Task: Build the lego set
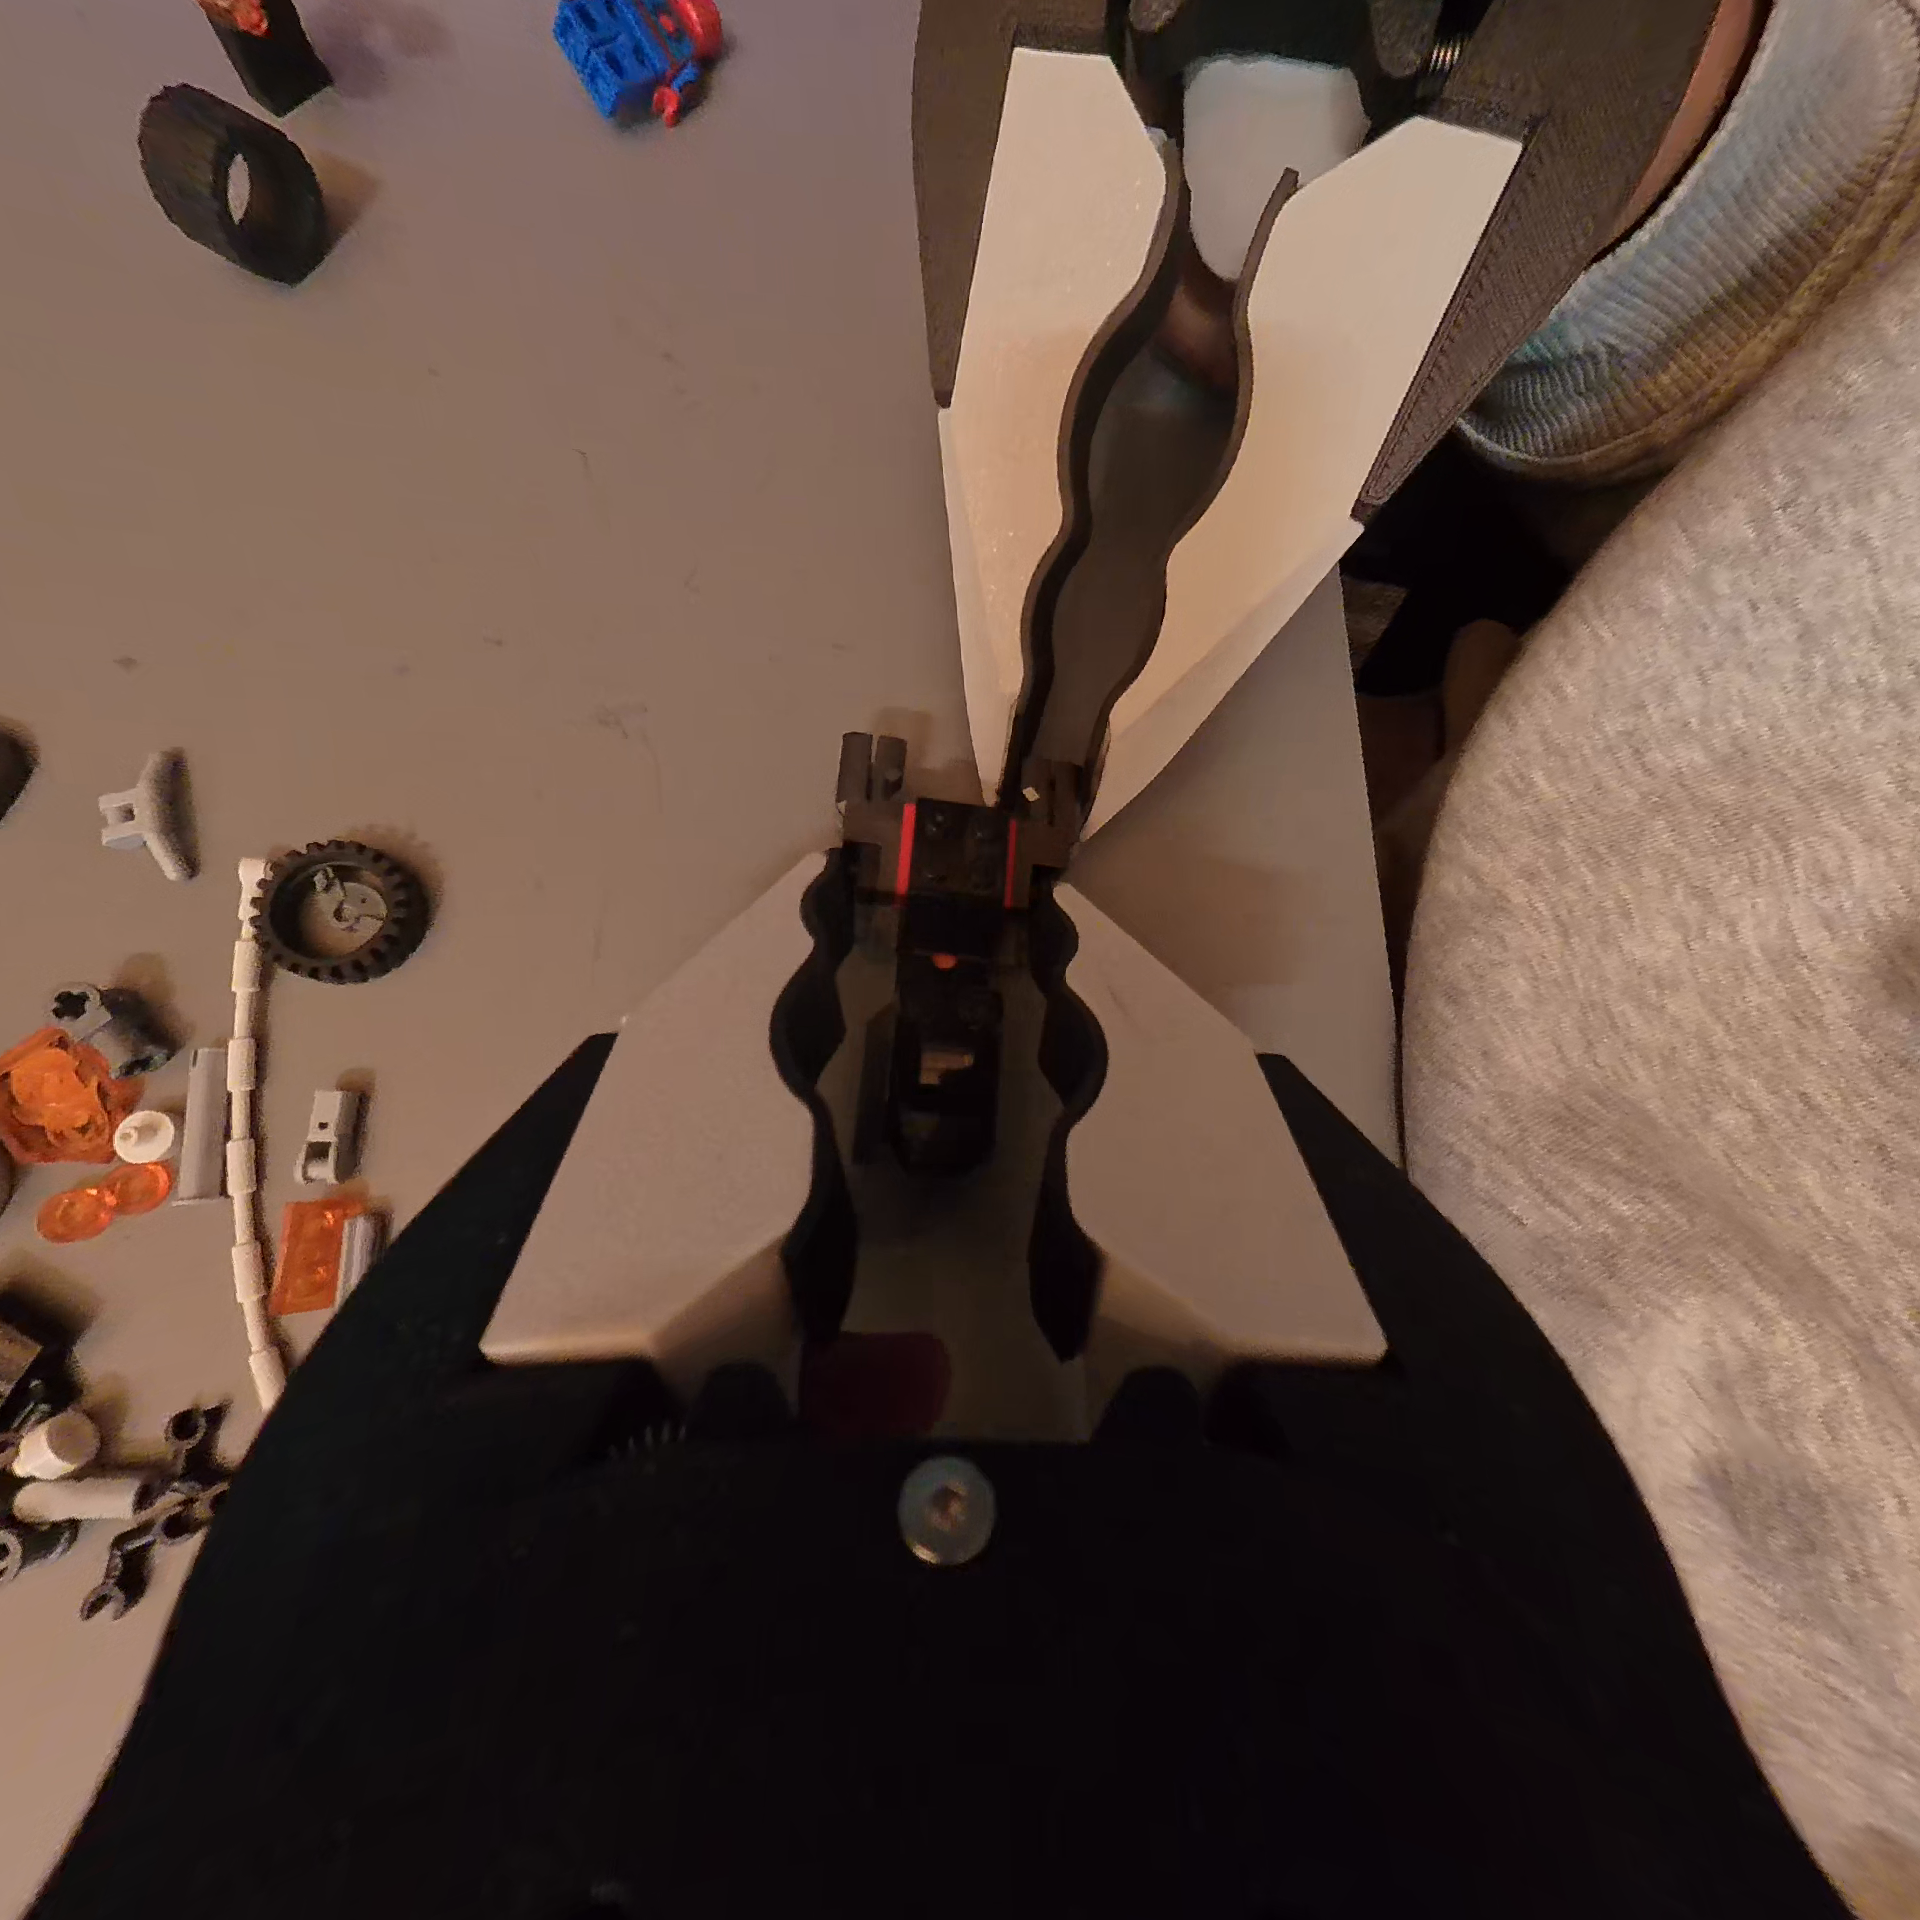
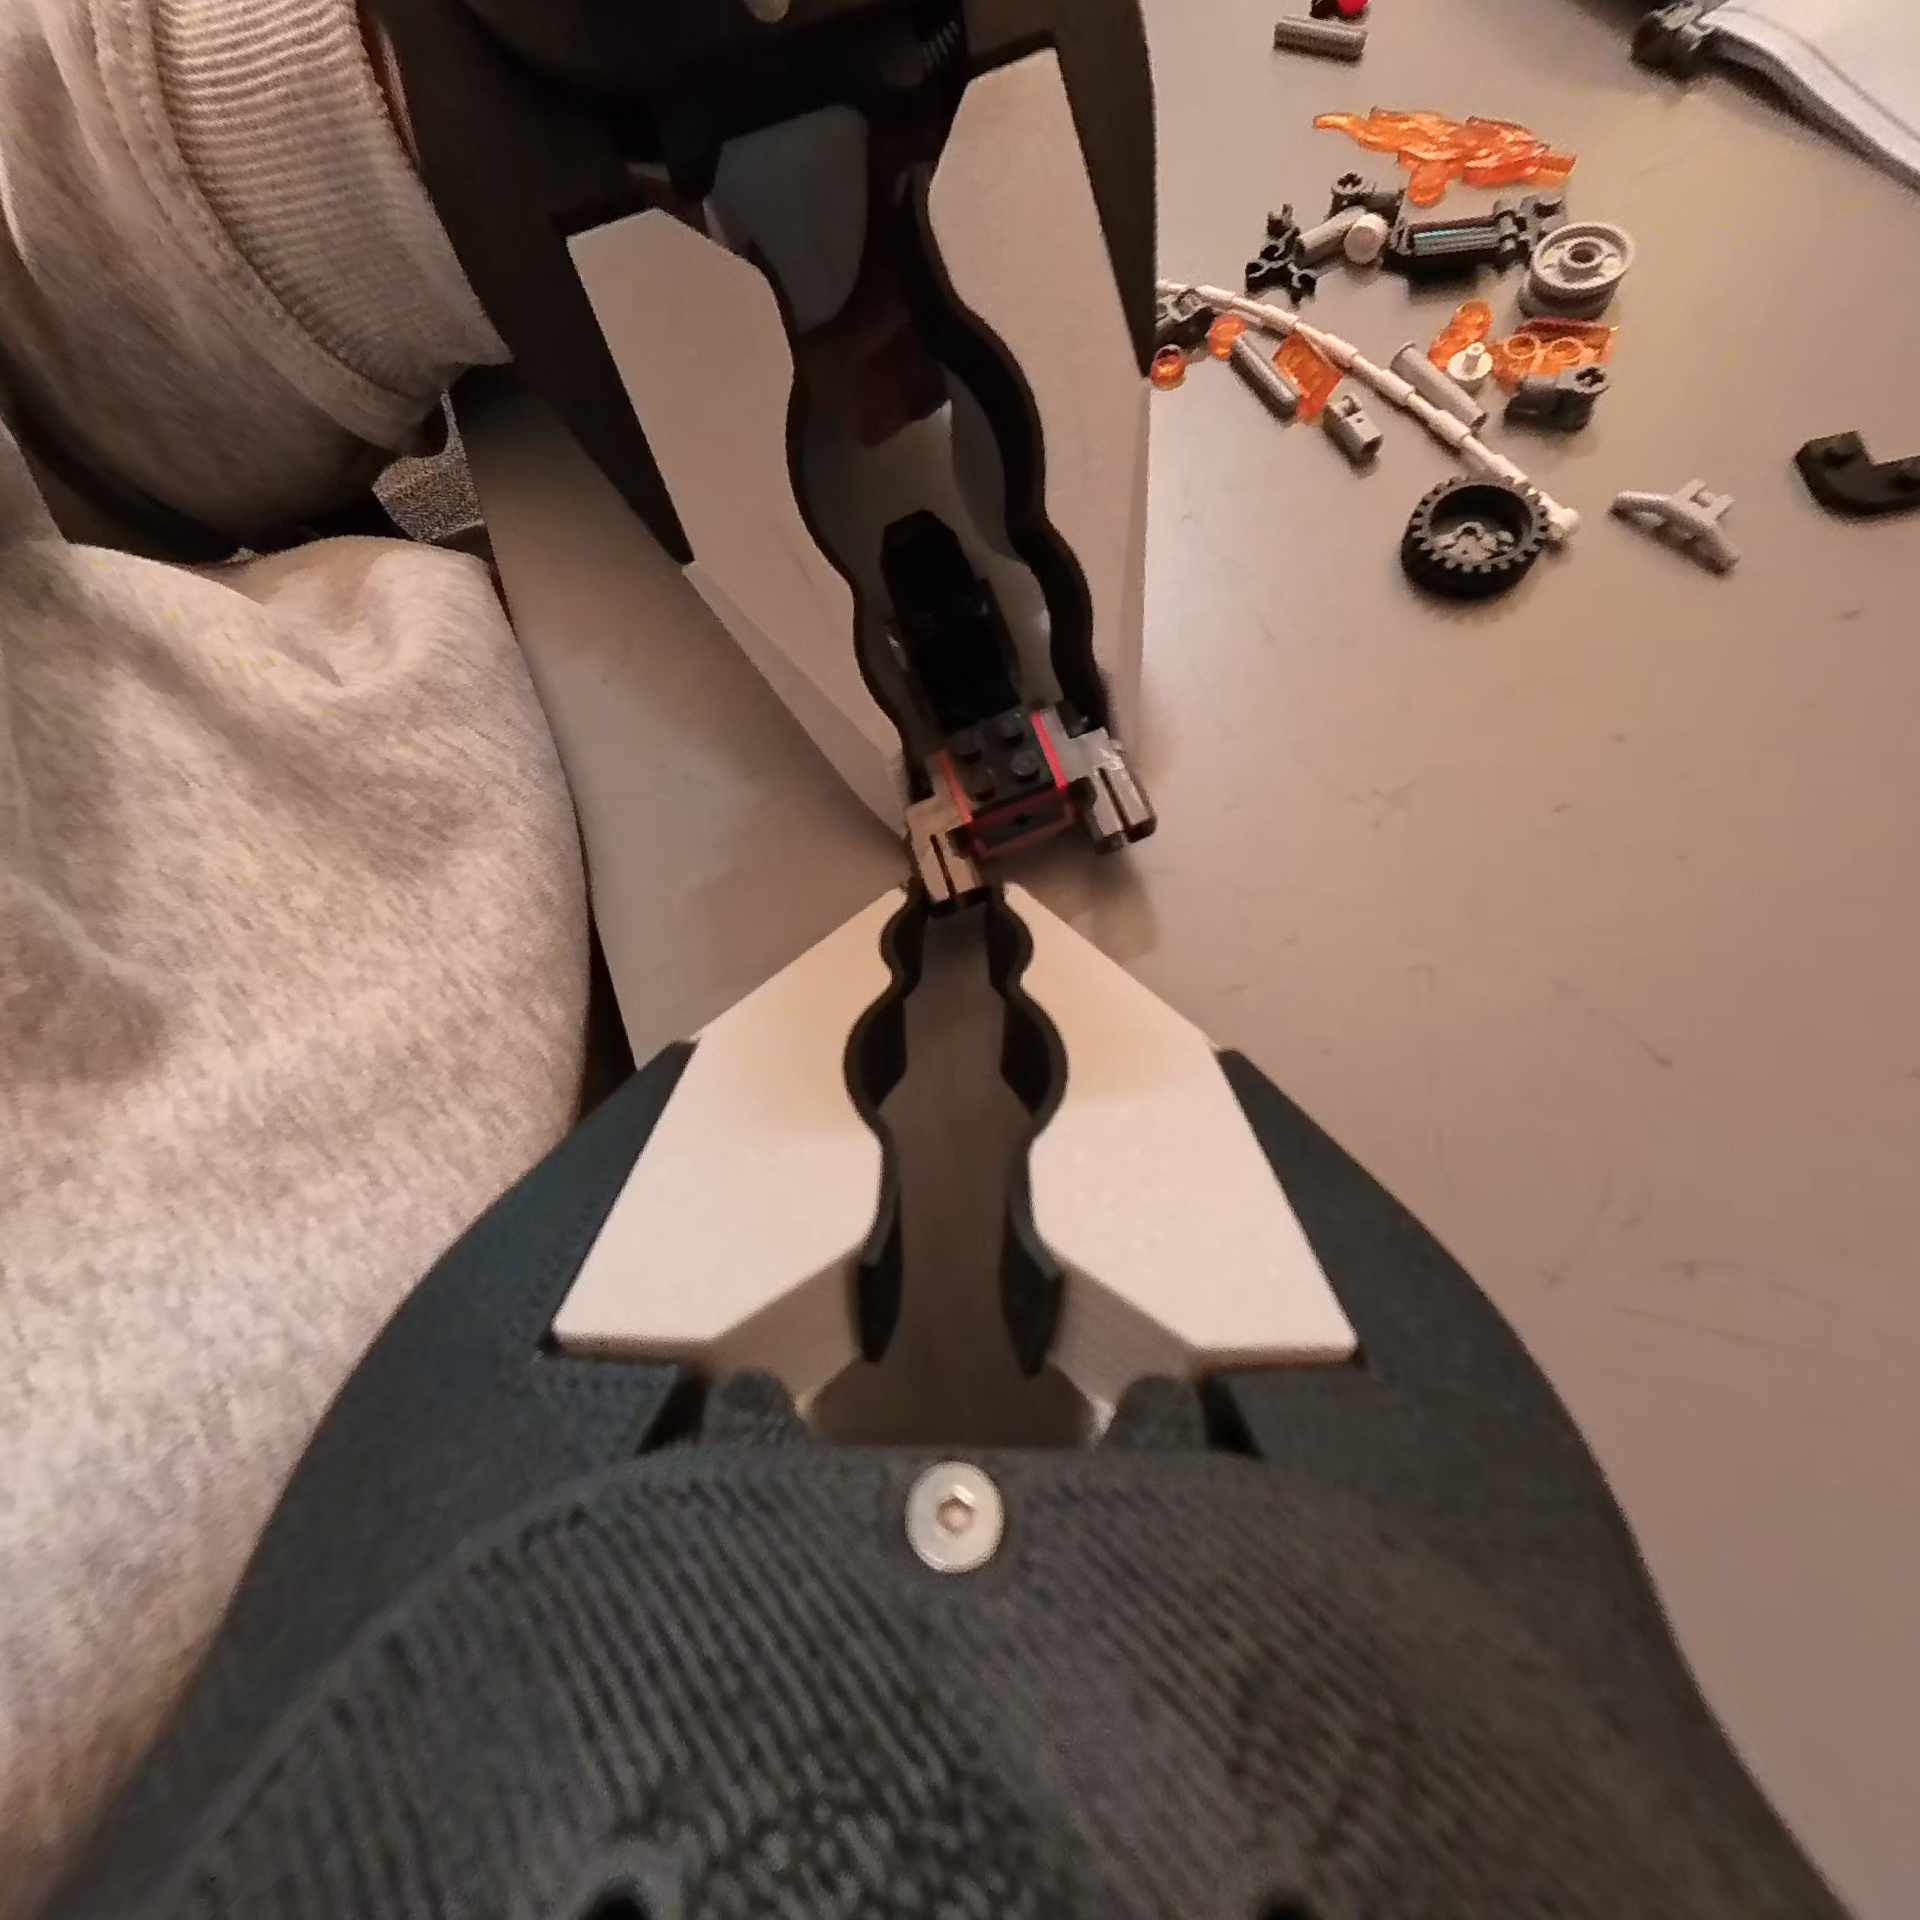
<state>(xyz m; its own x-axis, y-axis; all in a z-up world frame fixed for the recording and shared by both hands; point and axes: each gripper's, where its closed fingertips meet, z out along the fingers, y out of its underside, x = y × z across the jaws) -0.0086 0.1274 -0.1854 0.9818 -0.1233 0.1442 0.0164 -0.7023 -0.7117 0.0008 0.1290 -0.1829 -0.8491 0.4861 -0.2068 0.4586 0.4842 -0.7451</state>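
A: Claws first, nearest the cameras. Left claw [image 1: 940, 873] is clamped around the dark lego sub-build [image 1: 951, 883], which sits lengthwise between its pads with the studded, red-striped end poking out at the tips. Right claw [image 2: 951, 899] comes in from the opposite side, tip to tip, and is pinched on the light grey bracket [image 2: 940, 847] at the near corner of that same build.

B: So where is the build exactly?

A: Between the two claws, right at the near edge of the bench [image 1: 499, 499], close to the person's grey sleeve [image 1: 1662, 935]. Whether it rests on the bench or hangs just above it, I cannot tell.

B: How will it handle?

A: My judgement: light, stiff plastic, smooth enough to slip, and only press-fitted, so it may come apart if twisted. Best held across the flat sides of the black body, as the left claw has it, with any pushing done straight along the studs. The small side pins [image 2: 1122, 805] look like poor places to grab.

B: And farther out?

A: Loose parts to the far side: a small black tyre [image 1: 338, 909], a white segmented hose [image 1: 244, 1132], orange transparent pieces [image 1: 62, 1107], a grey curved piece [image 1: 156, 816]; beyond those, a larger black tyre [image 1: 234, 197] and a blue assembly [image 1: 634, 52].
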